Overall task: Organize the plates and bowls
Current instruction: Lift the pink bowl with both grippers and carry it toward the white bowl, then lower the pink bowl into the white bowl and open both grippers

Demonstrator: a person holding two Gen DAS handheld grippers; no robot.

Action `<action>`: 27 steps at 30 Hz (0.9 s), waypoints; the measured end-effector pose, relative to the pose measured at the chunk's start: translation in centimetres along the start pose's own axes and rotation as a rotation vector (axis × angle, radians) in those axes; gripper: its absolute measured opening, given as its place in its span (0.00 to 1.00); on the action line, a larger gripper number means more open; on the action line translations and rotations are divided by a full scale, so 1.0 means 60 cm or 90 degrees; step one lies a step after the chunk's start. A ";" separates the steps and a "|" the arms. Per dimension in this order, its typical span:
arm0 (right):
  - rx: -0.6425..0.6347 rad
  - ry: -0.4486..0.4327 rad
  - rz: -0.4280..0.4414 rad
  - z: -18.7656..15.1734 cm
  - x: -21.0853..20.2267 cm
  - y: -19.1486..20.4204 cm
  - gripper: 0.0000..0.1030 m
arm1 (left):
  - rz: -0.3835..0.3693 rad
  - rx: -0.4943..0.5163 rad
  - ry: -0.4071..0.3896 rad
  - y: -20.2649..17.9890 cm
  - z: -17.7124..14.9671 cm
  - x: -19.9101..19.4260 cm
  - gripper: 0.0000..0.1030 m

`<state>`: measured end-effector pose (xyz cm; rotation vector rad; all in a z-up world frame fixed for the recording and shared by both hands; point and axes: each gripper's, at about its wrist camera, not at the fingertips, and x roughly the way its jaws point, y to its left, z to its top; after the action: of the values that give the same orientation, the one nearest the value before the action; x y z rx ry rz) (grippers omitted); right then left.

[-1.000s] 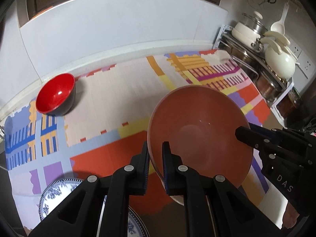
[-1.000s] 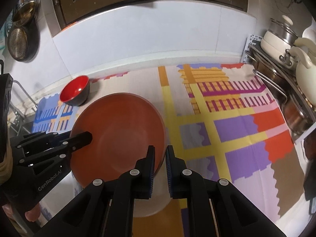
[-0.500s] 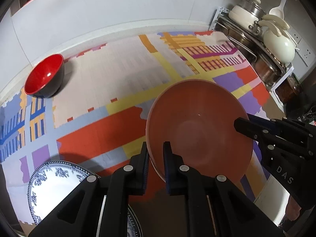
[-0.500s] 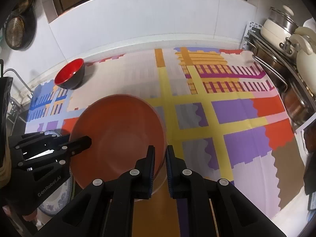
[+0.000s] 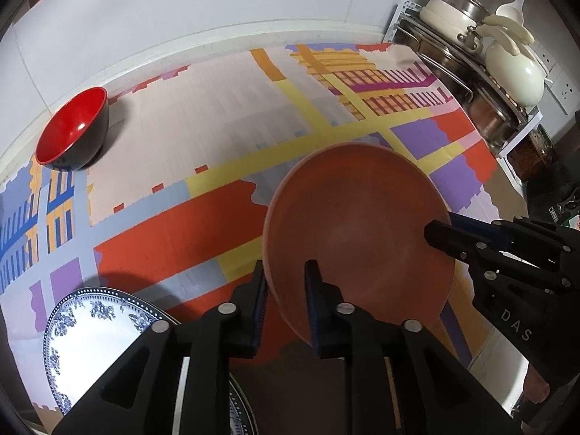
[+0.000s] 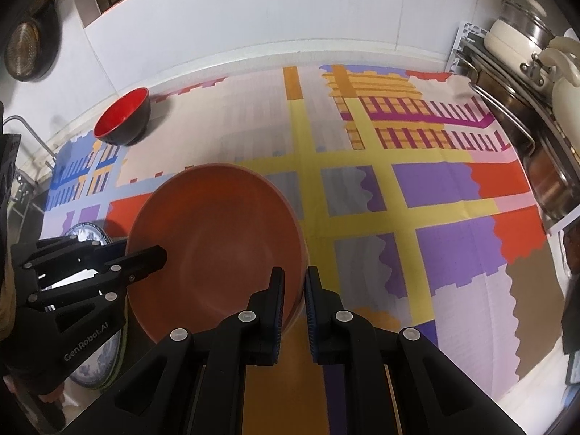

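Lowered toward the cloth, the terracotta bowl has its rim between the just-loosened left tool and the clamping right tool.

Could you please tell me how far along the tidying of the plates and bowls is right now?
Nothing looks stacked yet. In hand: the brown bowl, with the right gripper shut on its rim; the left gripper has just been opening around the opposite rim. Left: the red bowl and the blue-patterned plate lie apart.

I see big bowl: terracotta orange | small bowl: red inside, black outside | plate: white, blue floral rim | mat: multicolour patchwork | my claws: black
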<state>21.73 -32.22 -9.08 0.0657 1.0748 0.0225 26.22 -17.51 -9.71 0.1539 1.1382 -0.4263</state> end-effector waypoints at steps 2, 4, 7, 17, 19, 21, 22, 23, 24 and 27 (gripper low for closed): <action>0.002 0.005 0.005 -0.002 0.003 0.000 0.13 | -0.002 0.003 -0.001 -0.002 0.000 0.000 0.25; 0.005 0.007 0.009 -0.003 0.005 -0.002 0.13 | -0.005 0.005 -0.001 -0.004 0.000 0.000 0.26; 0.006 0.010 0.007 -0.004 0.007 -0.003 0.13 | -0.010 0.006 -0.002 -0.005 0.001 -0.002 0.30; 0.002 -0.015 -0.006 0.002 -0.008 -0.002 0.31 | 0.011 -0.002 -0.045 0.008 0.006 -0.029 0.45; -0.002 -0.022 -0.006 0.004 -0.013 0.001 0.31 | 0.018 -0.004 -0.052 0.014 0.007 -0.035 0.48; -0.008 -0.026 -0.002 0.007 -0.016 0.006 0.31 | 0.031 -0.010 -0.065 0.022 0.007 -0.044 0.49; -0.013 -0.029 0.000 0.009 -0.018 0.010 0.32 | 0.037 -0.011 -0.071 0.025 0.008 -0.048 0.50; -0.015 -0.031 0.001 0.010 -0.019 0.012 0.32 | 0.045 -0.014 -0.077 0.029 0.008 -0.053 0.51; -0.017 -0.034 0.003 0.012 -0.020 0.015 0.33 | 0.050 -0.016 -0.080 0.034 0.008 -0.056 0.52; -0.025 -0.041 0.014 0.019 -0.021 0.026 0.35 | 0.065 -0.029 -0.093 0.049 0.011 -0.065 0.53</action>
<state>22.18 -30.76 -7.34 0.0430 1.0096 0.0606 26.60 -14.06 -6.18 0.1386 0.9902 -0.3158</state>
